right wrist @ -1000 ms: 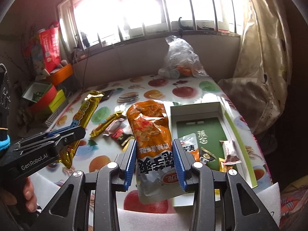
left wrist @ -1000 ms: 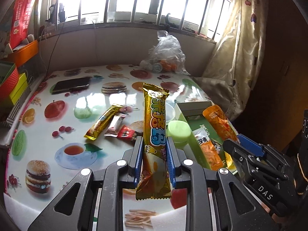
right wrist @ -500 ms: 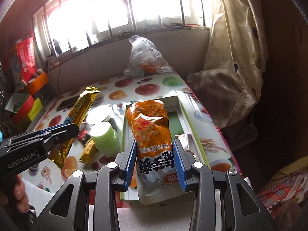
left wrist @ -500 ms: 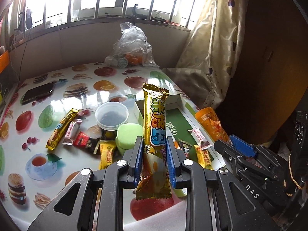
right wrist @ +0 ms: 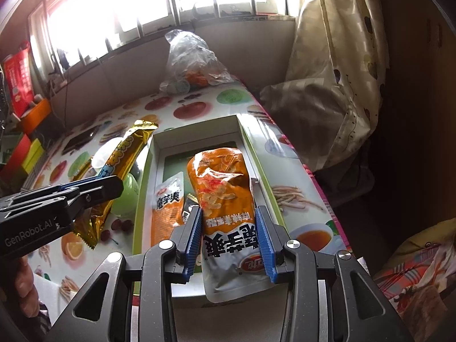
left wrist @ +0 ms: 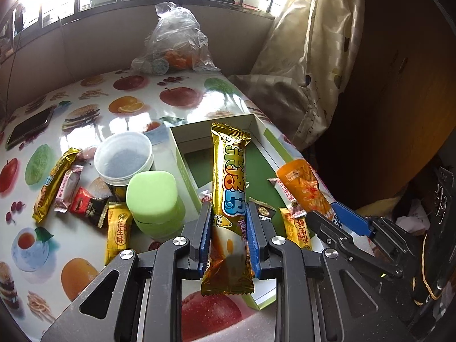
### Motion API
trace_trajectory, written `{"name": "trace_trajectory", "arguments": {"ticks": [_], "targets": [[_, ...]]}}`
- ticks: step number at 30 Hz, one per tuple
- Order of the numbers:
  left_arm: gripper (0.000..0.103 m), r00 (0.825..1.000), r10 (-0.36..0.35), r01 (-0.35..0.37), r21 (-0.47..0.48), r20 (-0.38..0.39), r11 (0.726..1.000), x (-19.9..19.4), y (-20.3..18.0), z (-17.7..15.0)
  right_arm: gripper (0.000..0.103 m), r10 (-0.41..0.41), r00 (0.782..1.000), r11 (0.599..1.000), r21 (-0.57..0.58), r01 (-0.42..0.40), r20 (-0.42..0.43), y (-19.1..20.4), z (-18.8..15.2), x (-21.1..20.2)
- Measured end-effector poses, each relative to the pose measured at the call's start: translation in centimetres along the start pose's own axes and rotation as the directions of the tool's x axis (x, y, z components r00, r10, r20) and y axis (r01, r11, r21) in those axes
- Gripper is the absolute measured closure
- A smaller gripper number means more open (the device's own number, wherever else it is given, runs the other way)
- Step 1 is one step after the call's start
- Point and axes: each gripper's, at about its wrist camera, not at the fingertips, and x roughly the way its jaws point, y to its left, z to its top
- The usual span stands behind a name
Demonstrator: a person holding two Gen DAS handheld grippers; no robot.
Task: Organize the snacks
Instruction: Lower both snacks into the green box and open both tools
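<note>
My left gripper [left wrist: 226,213] is shut on a long gold snack bar [left wrist: 230,176] and holds it upright above the near end of an open white box with a green floor [left wrist: 196,165]. My right gripper [right wrist: 228,216] is shut on an orange and silver snack pouch [right wrist: 225,199] over the same box [right wrist: 159,148]. The box holds several small packets, among them an orange pouch [right wrist: 166,211]. Each gripper shows in the other's view: the right one [left wrist: 327,219], the left one [right wrist: 114,185].
Loose snacks [left wrist: 85,202] lie left of the box beside a green lidded tub [left wrist: 154,196] and a clear tub [left wrist: 124,161]. A phone [left wrist: 28,126] lies far left. A plastic bag [left wrist: 173,45] stands at the back. A curtain [left wrist: 307,71] hangs off the table's right edge.
Both grippers have moved right across the table with their snacks and now hang over the box. The loose snacks have slid to the left of the views.
</note>
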Motion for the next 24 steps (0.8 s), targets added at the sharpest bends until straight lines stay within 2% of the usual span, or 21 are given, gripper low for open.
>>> {"name": "trace_trajectory", "arguments": {"ticks": [6,9,24], "targets": [[0.079,0.999,0.012,-0.011,0.032,-0.031,0.999,1.7,-1.2,-0.4,0.067,-0.024,0.999,1.000,-0.009,0.024,-0.021,-0.4,-0.4,1.0],[0.079,0.999,0.005,-0.003,0.037,-0.048,0.999,2.4,-1.7,-0.7,0.066,-0.065,0.998,0.997,-0.035,0.064,-0.024,-0.4,-0.7,1.5],[0.079,0.995,0.034,-0.028,0.061,-0.094,0.998,4.5,-2.8,-1.3,0.064,-0.064,0.997,0.997,-0.037,0.062,-0.036,-1.2,-1.0,2.4]]}}
